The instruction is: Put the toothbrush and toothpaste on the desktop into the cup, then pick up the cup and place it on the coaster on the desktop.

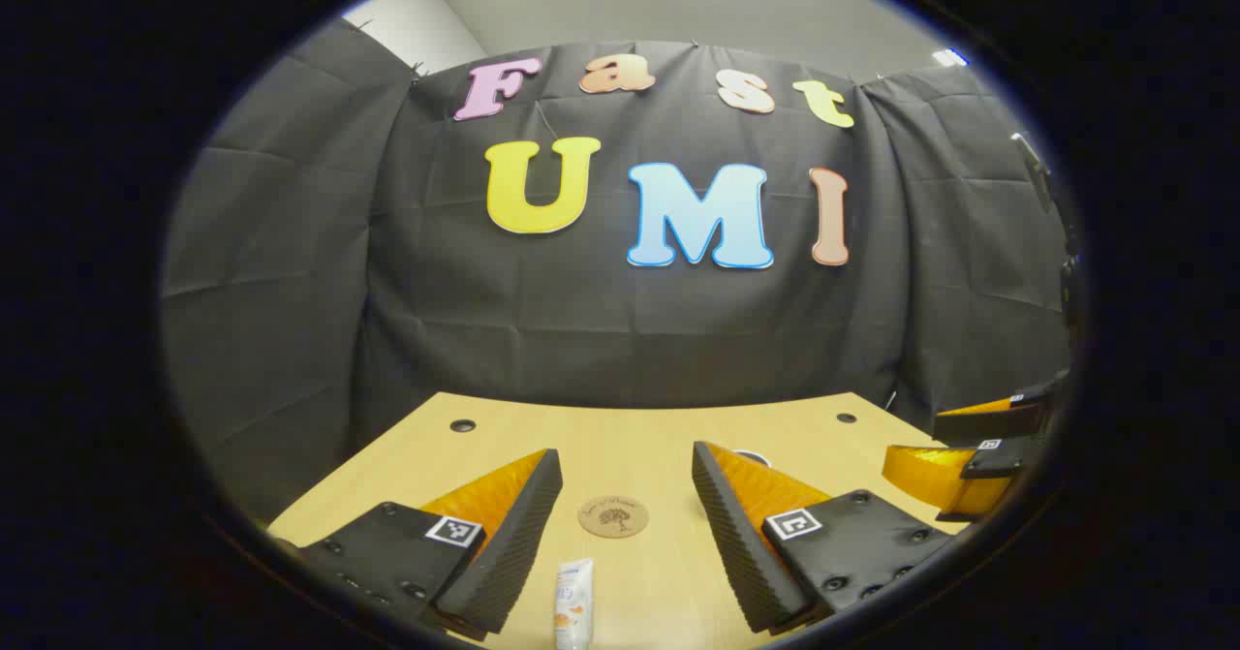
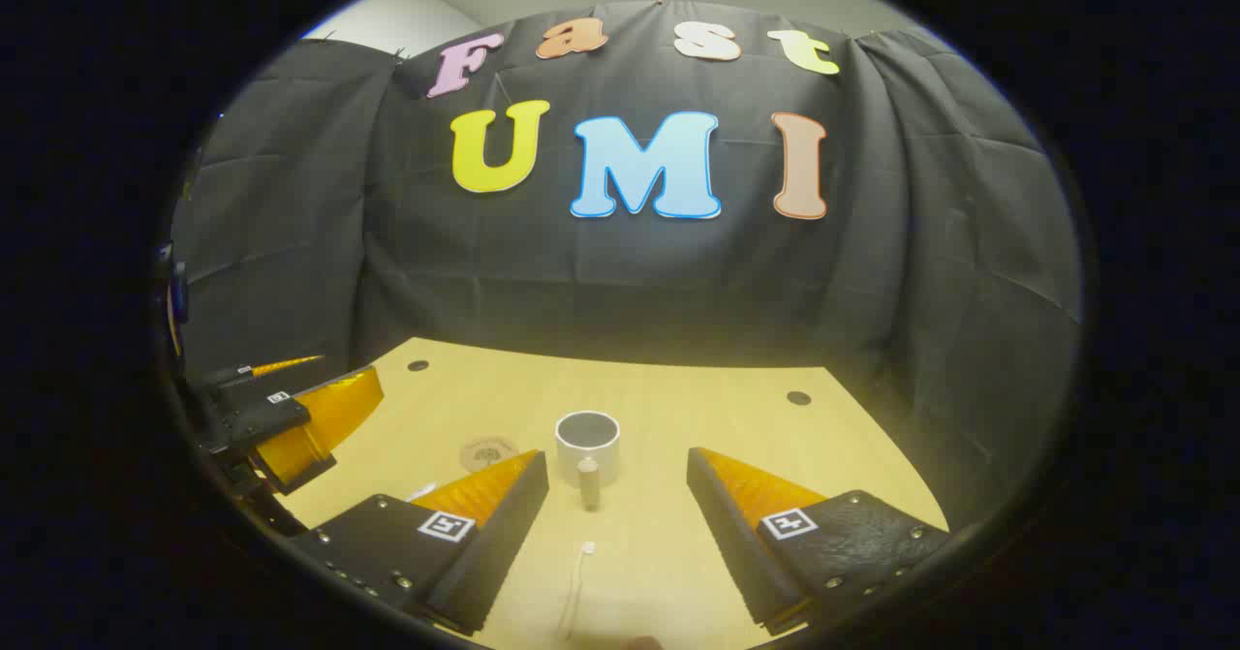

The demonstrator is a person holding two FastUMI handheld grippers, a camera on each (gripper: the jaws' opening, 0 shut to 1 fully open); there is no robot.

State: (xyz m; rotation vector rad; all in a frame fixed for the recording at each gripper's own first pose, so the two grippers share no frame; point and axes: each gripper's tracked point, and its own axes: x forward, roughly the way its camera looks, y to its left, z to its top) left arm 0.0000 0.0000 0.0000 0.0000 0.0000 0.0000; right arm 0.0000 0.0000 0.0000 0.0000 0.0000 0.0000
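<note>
Gaping wide, each hand-held gripper (image 1: 627, 534) (image 2: 618, 534) frames differently: left's toothpaste (image 1: 573, 603), right's cup (image 2: 587, 445) and toothbrush (image 2: 574, 582).

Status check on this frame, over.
Both grippers open, left gripper, right gripper. Toothpaste and toothbrush on desk; cup off coaster. Path unobstructed.

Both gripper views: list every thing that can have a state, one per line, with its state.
left gripper: open, holding nothing, above the desk.
right gripper: open, holding nothing.
cup: upright on the desk, off the coaster, looks empty.
toothpaste: lying flat on the desk, not in the cup.
toothbrush: lying flat on the desk, not in the cup.
coaster: flat, bare.
</note>
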